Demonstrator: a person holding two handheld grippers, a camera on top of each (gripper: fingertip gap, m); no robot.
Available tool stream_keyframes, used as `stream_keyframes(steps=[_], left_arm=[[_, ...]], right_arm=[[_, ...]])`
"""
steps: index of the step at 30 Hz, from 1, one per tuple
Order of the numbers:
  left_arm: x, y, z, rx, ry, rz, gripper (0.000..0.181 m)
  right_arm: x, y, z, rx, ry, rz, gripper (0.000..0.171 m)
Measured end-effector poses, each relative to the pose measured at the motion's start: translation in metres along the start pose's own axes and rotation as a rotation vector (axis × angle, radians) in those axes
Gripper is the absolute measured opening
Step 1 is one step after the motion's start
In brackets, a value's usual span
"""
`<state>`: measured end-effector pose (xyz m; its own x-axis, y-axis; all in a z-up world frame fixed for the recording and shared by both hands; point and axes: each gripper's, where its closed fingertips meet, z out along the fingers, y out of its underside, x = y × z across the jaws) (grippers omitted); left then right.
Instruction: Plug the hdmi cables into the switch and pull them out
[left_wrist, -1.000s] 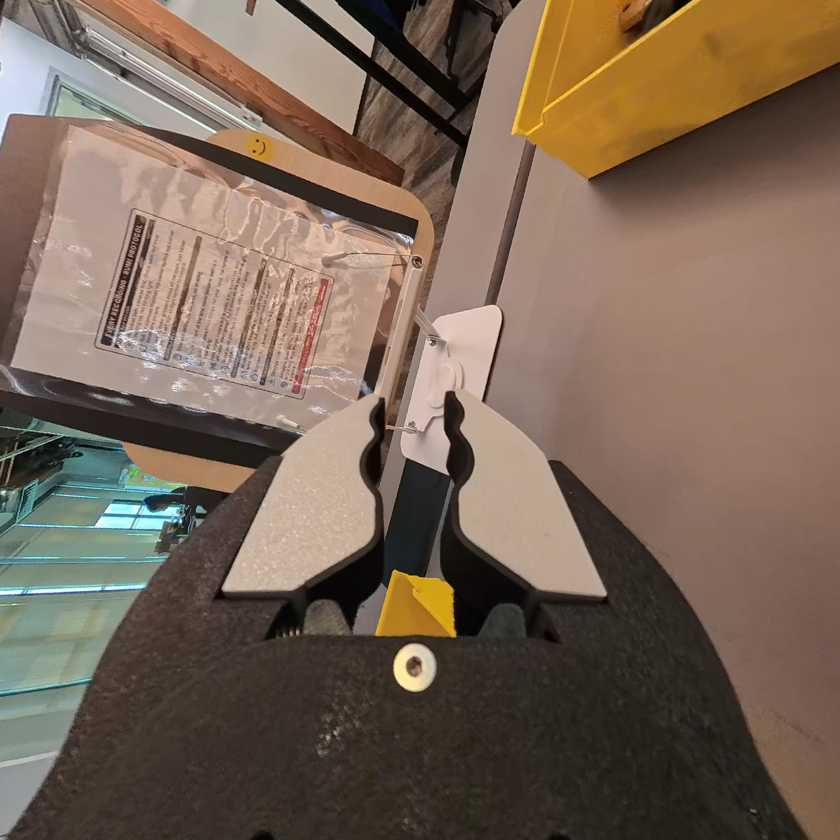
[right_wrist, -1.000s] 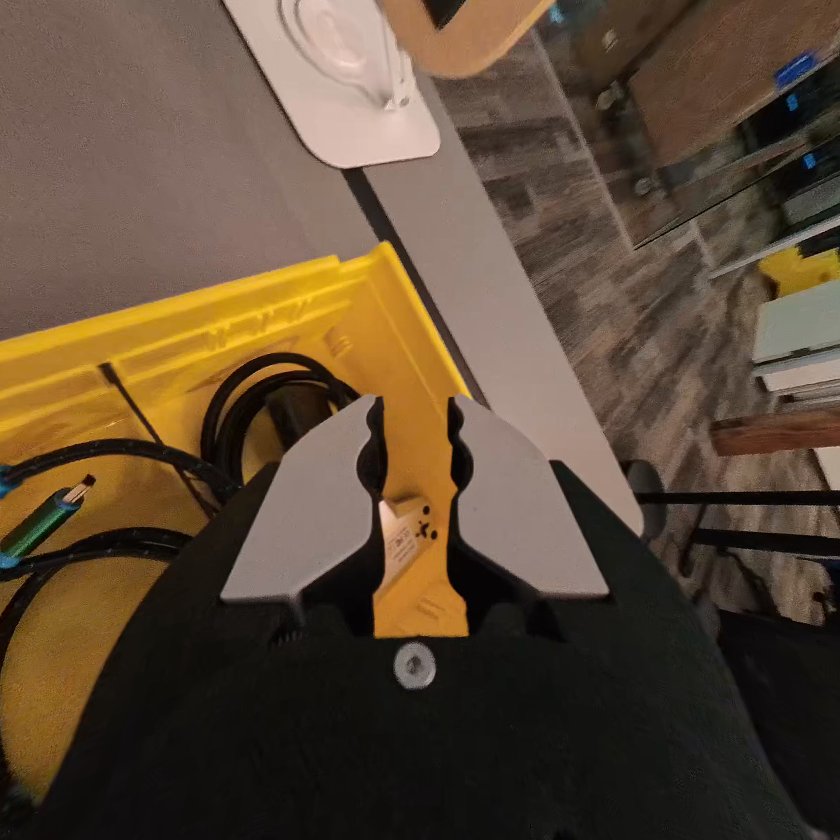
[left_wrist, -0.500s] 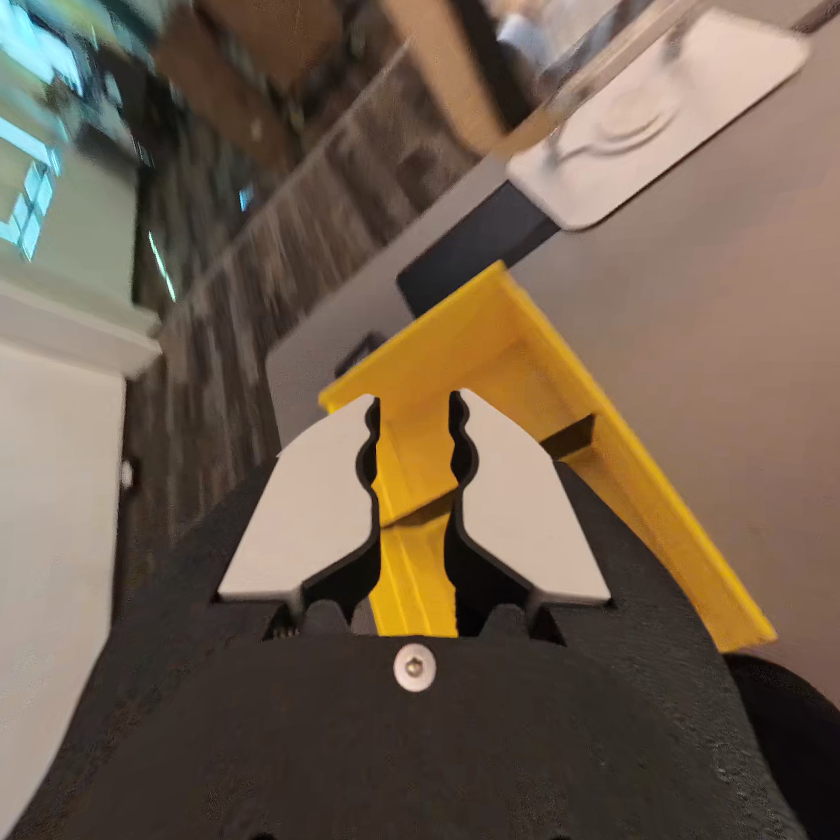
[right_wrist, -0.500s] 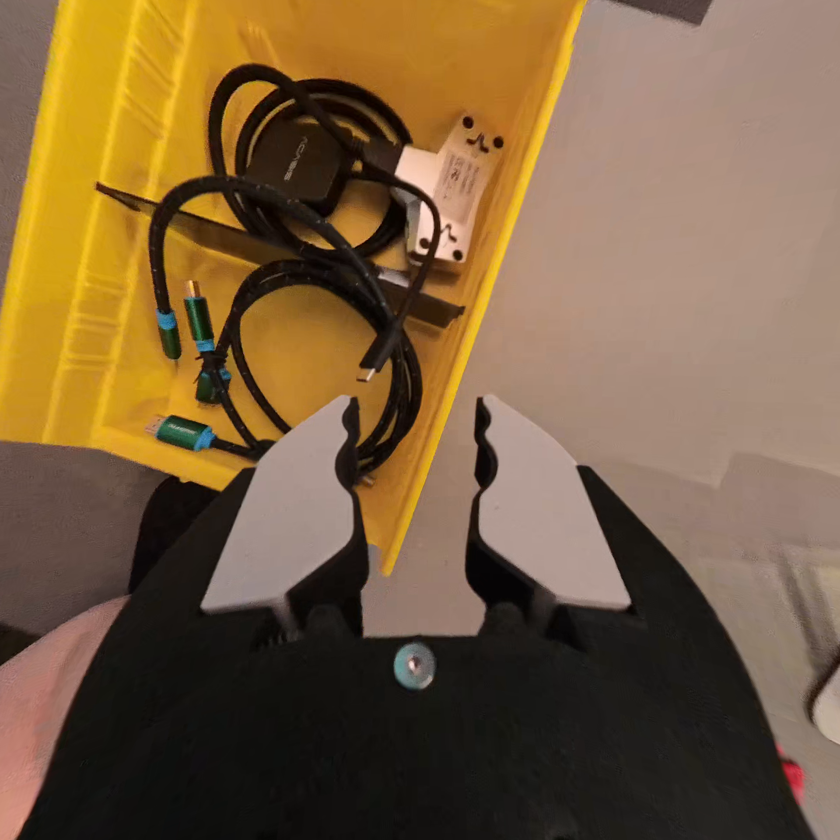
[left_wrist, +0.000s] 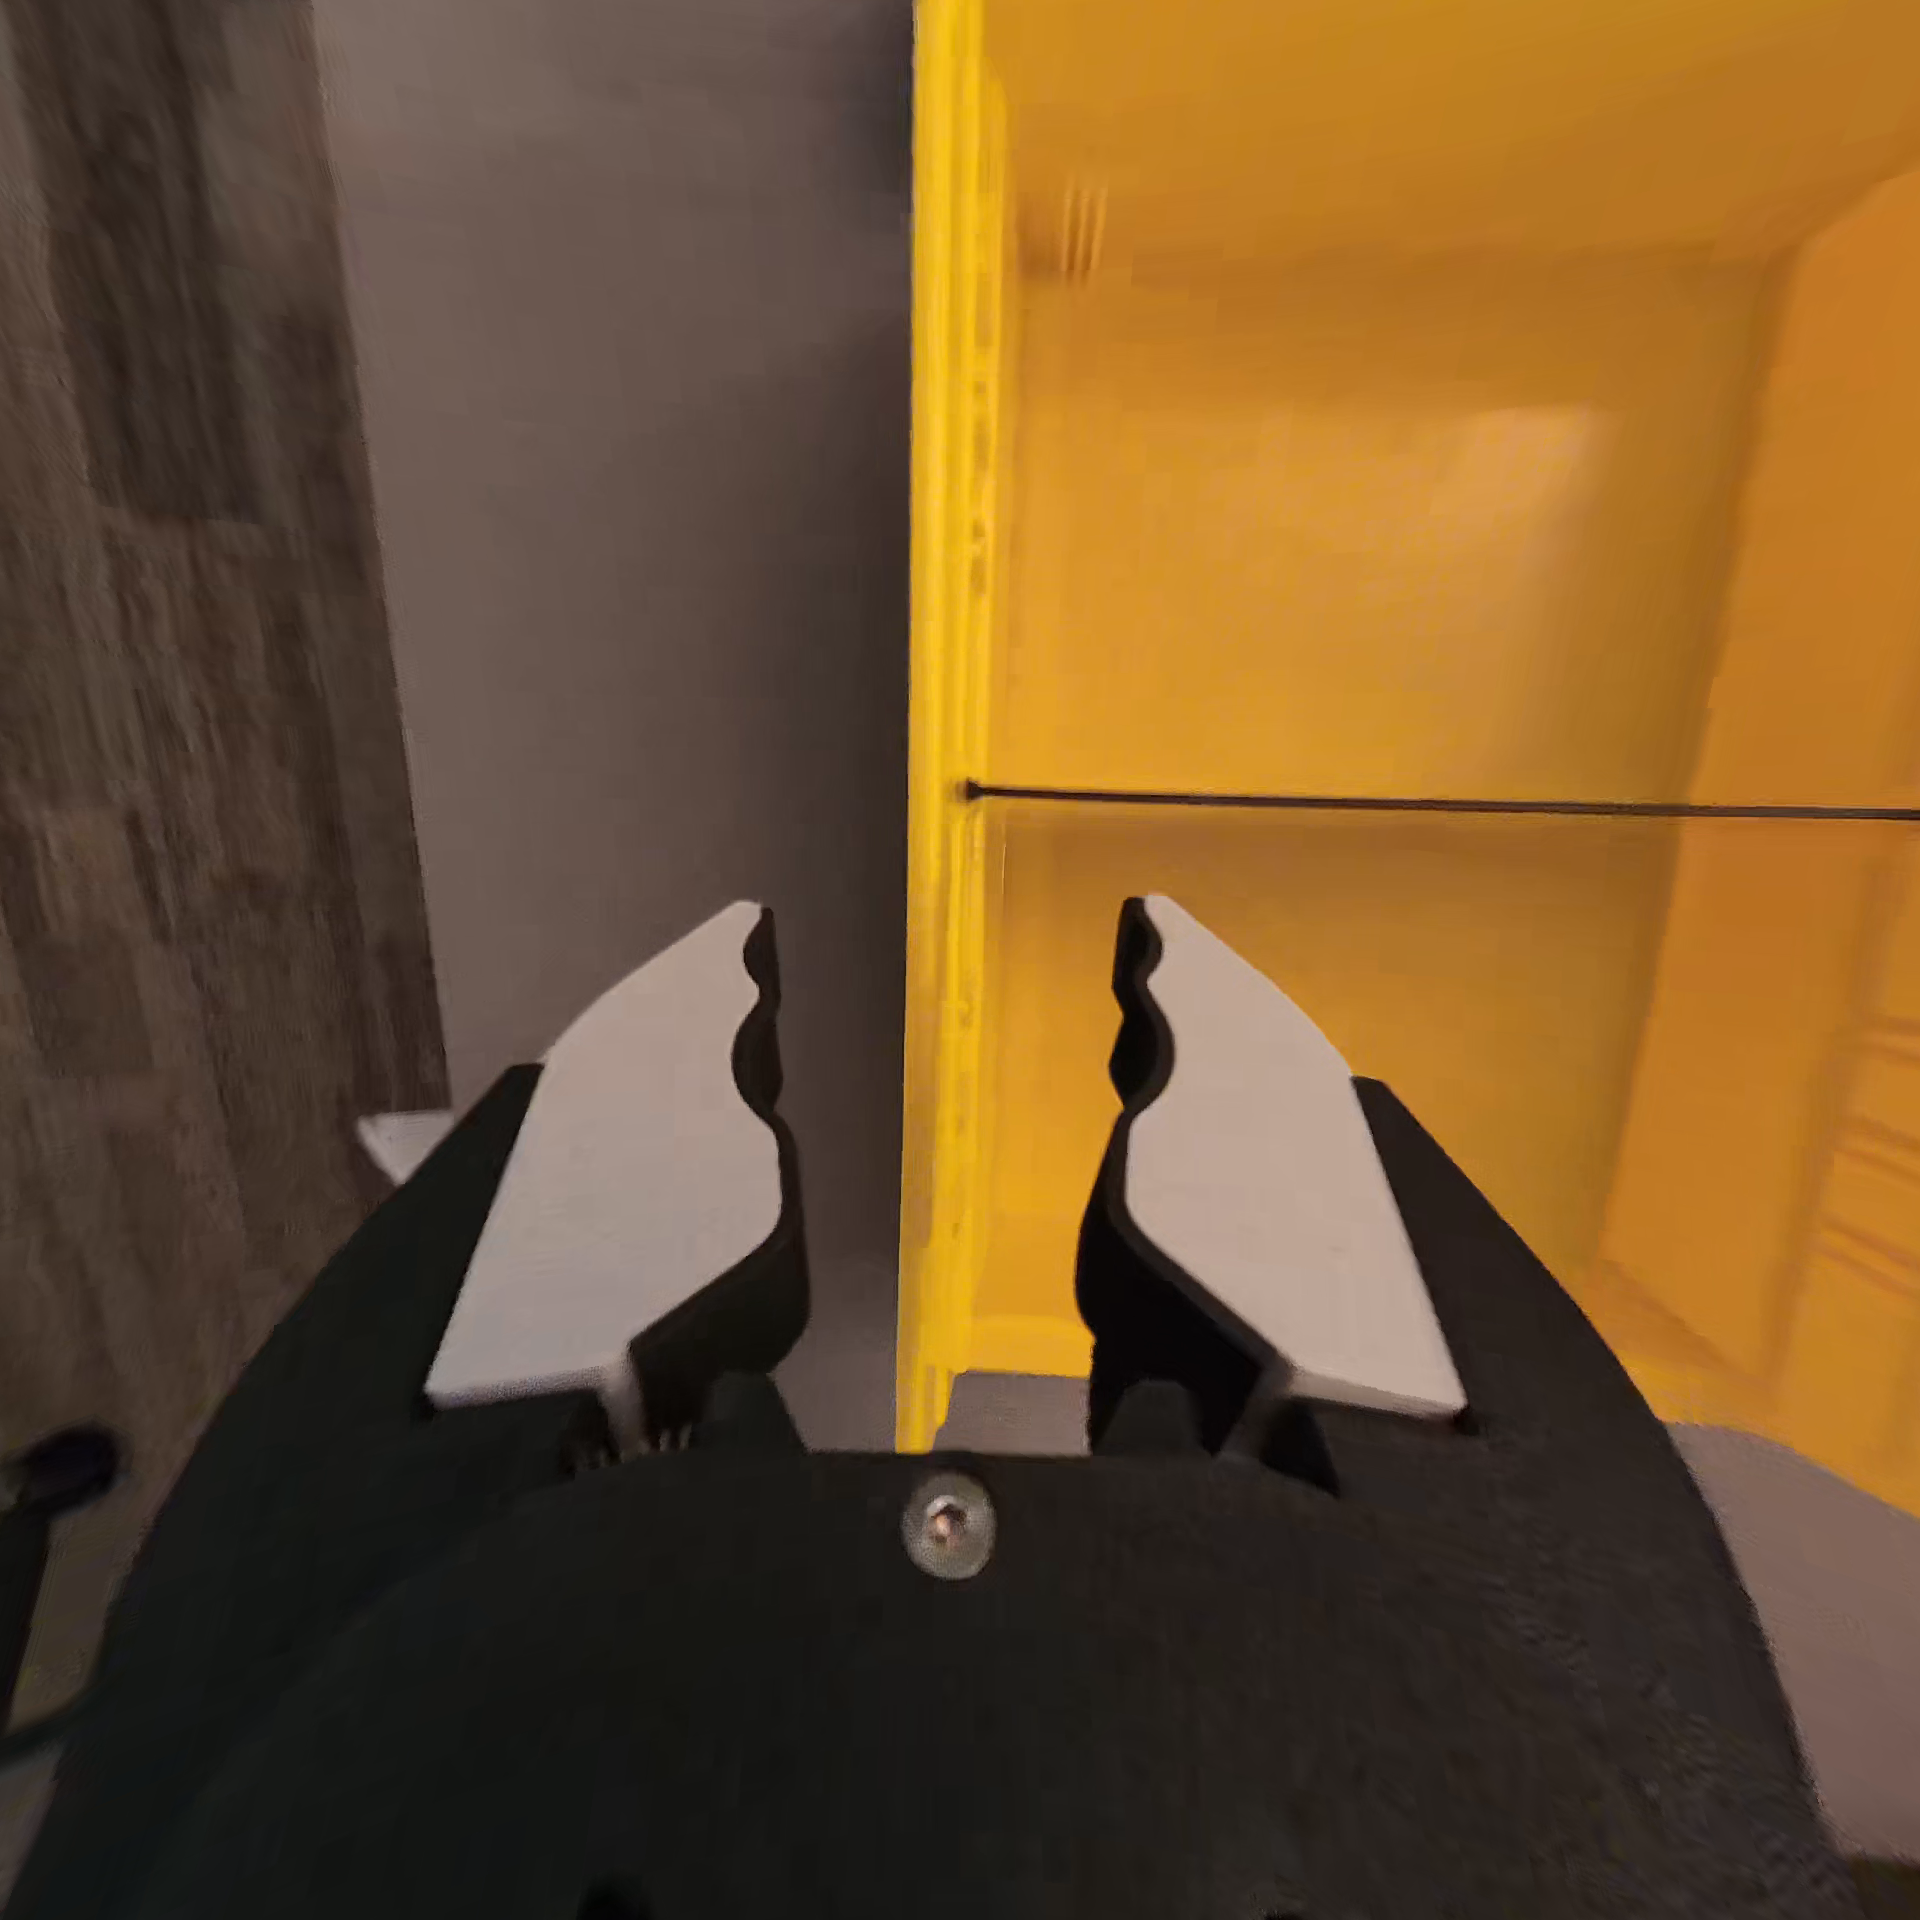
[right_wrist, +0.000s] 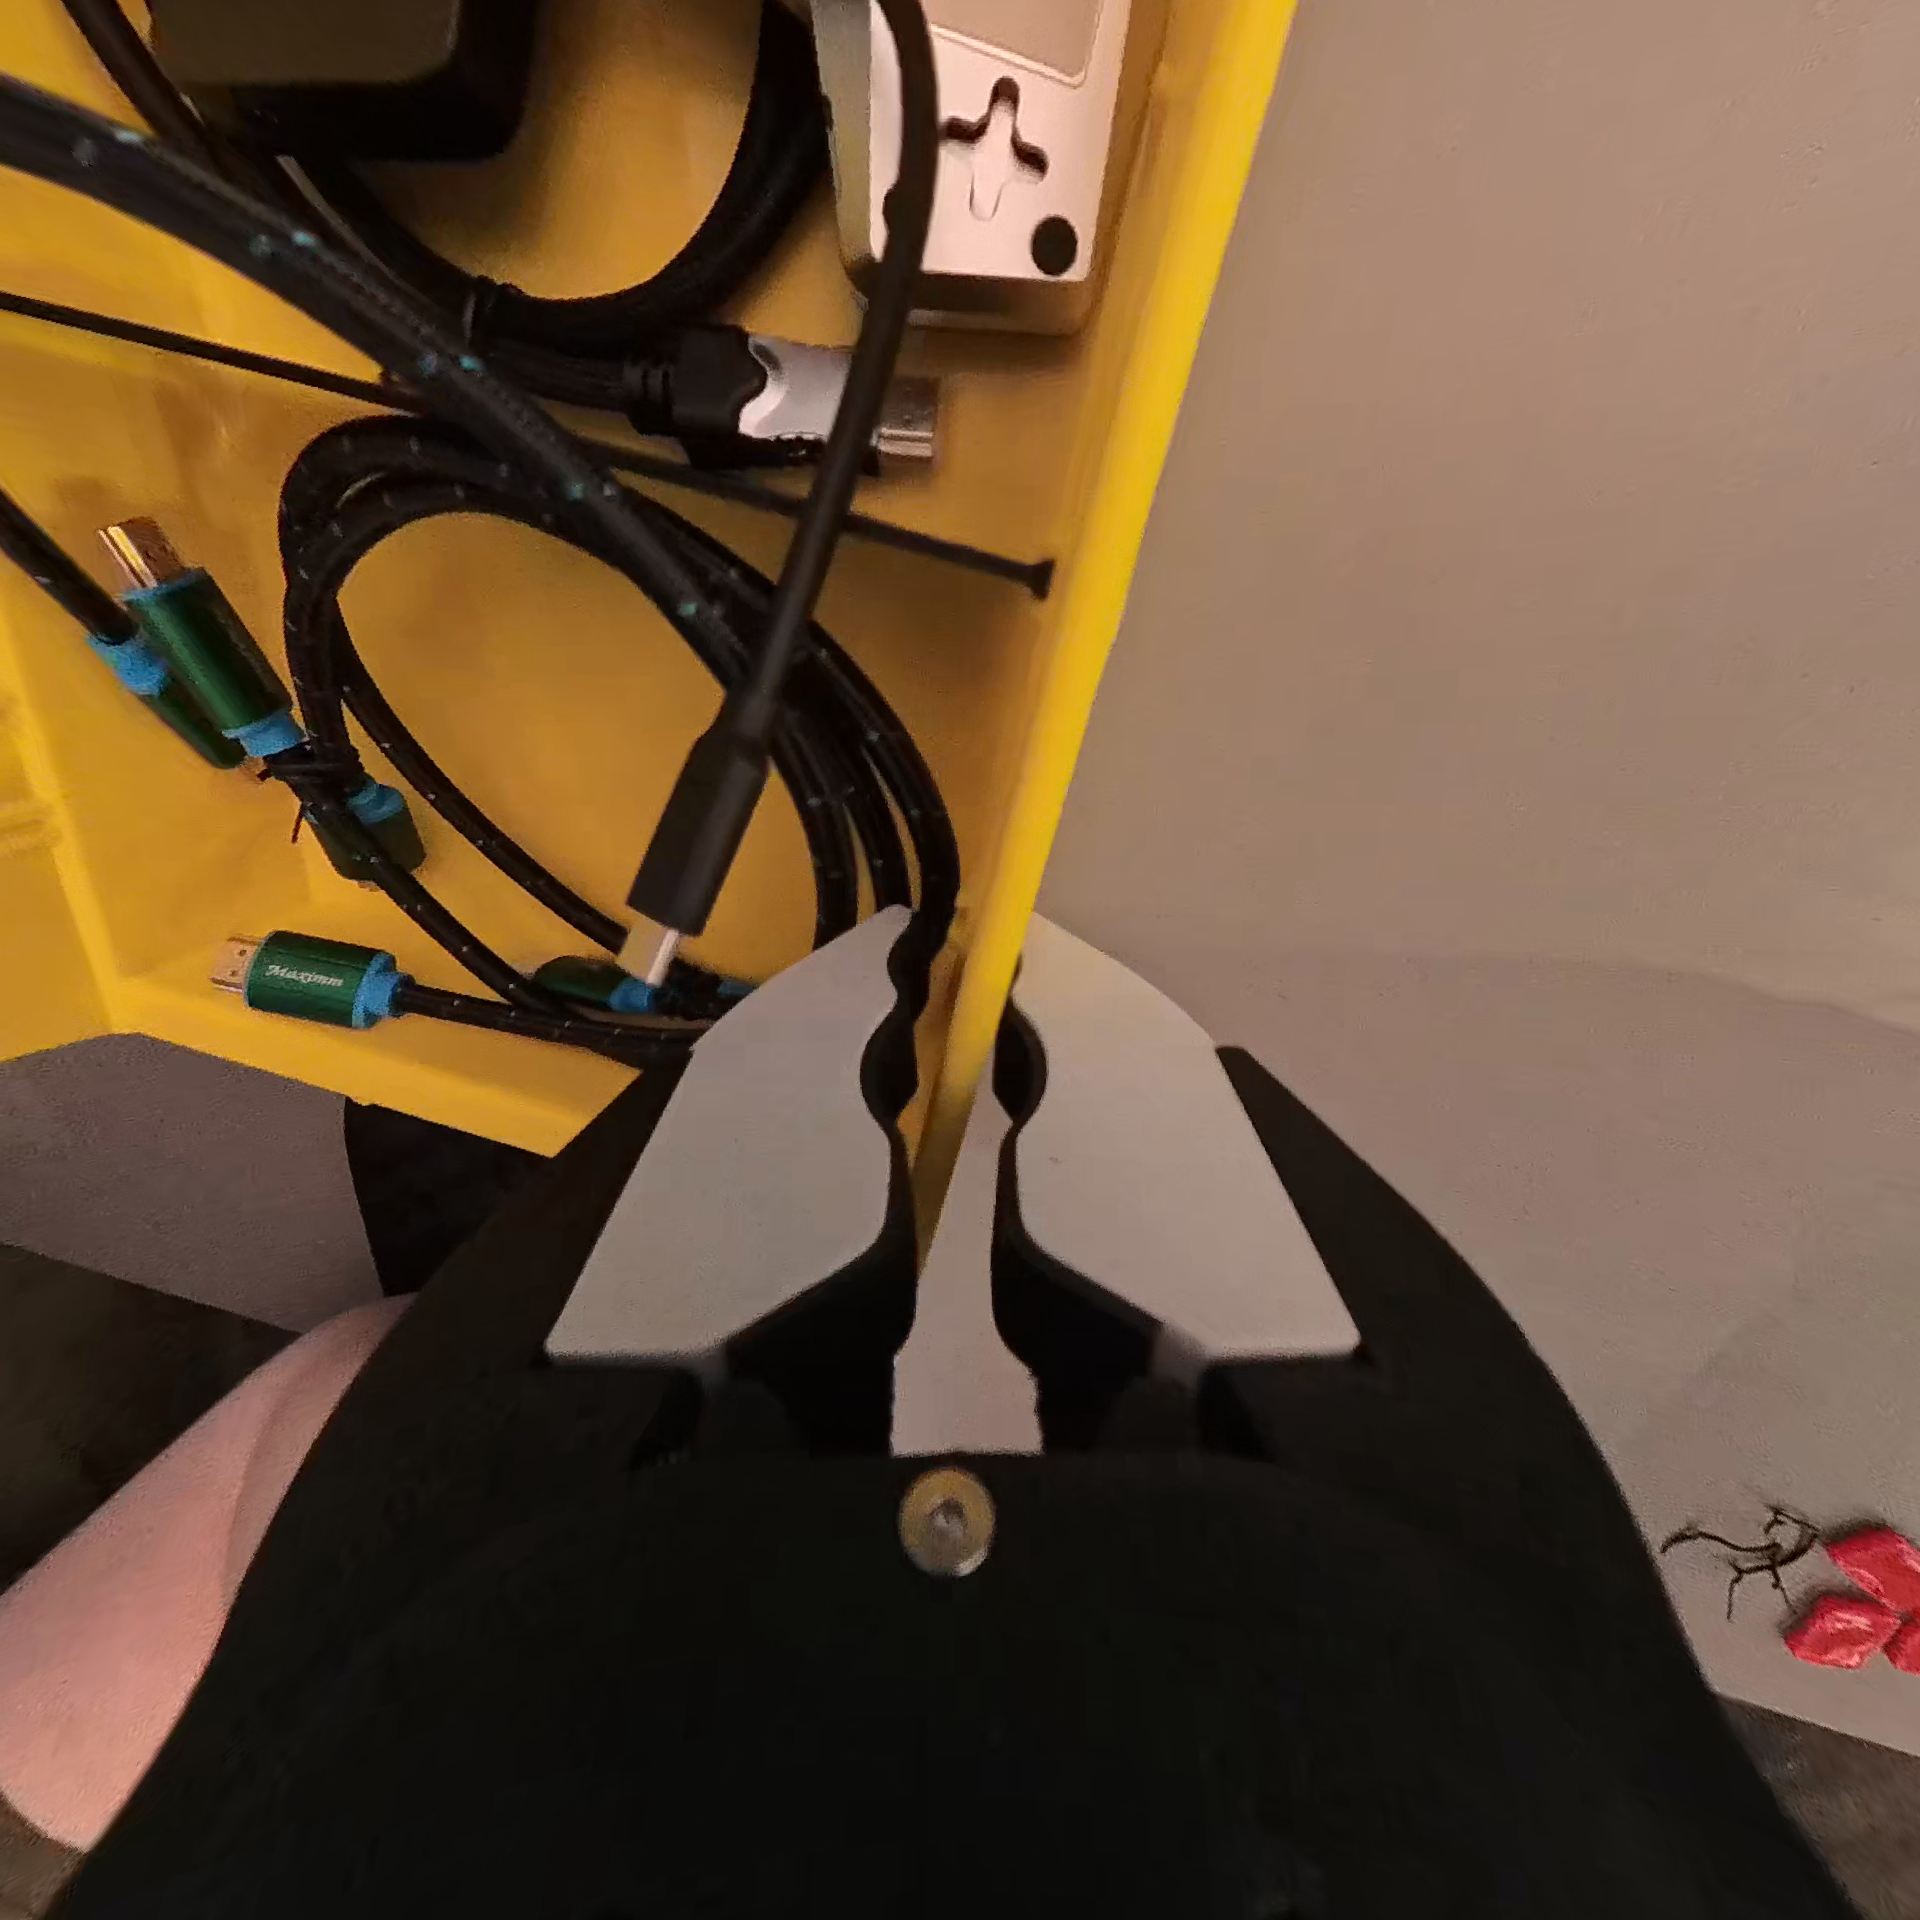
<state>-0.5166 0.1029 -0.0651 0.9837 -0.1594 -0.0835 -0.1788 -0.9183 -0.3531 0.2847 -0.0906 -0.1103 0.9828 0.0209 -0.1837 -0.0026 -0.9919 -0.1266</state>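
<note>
A yellow bin (right_wrist: 1132, 436) on the grey table holds several black braided HDMI cables with green plugs (right_wrist: 301, 977), a silver switch box (right_wrist: 997, 156) at its far end, a black-and-silver HDMI plug (right_wrist: 790, 400) and a thin black cable with a small plug (right_wrist: 696, 842). My right gripper (right_wrist: 961, 920) is shut on the bin's right wall near its front corner. In the left wrist view the bin (left_wrist: 1351, 520) looks bare inside, crossed by a thin black divider (left_wrist: 1455, 805). My left gripper (left_wrist: 945, 912) is open and straddles the bin's left wall (left_wrist: 945, 520).
Small red pieces with black stems (right_wrist: 1860, 1600) lie on the table at the lower right. A person's limb (right_wrist: 156, 1507) shows at the lower left. The table's left edge and the wood-pattern floor (left_wrist: 156, 623) lie left of the bin.
Both grippers have swung down to the yellow bin. The left one opened wide over the left wall. The right one moved closer and closed on the right wall.
</note>
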Motion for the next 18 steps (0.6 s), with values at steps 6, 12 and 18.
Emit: stream_keyframes(steps=[6,12,18], left_arm=[[0.015,0.028,0.027,-0.204,0.122,-0.021,0.029],[0.041,0.036,0.025,-0.288,0.154,0.087,0.01],[0.084,0.042,0.022,-0.399,0.136,0.286,0.018]], right_arm=[[-0.023,0.001,0.006,-0.105,-0.014,-0.02,0.01],[-0.056,-0.011,0.013,-0.169,-0.038,-0.075,0.01],[-0.095,-0.022,0.021,-0.25,0.016,-0.175,0.012]])
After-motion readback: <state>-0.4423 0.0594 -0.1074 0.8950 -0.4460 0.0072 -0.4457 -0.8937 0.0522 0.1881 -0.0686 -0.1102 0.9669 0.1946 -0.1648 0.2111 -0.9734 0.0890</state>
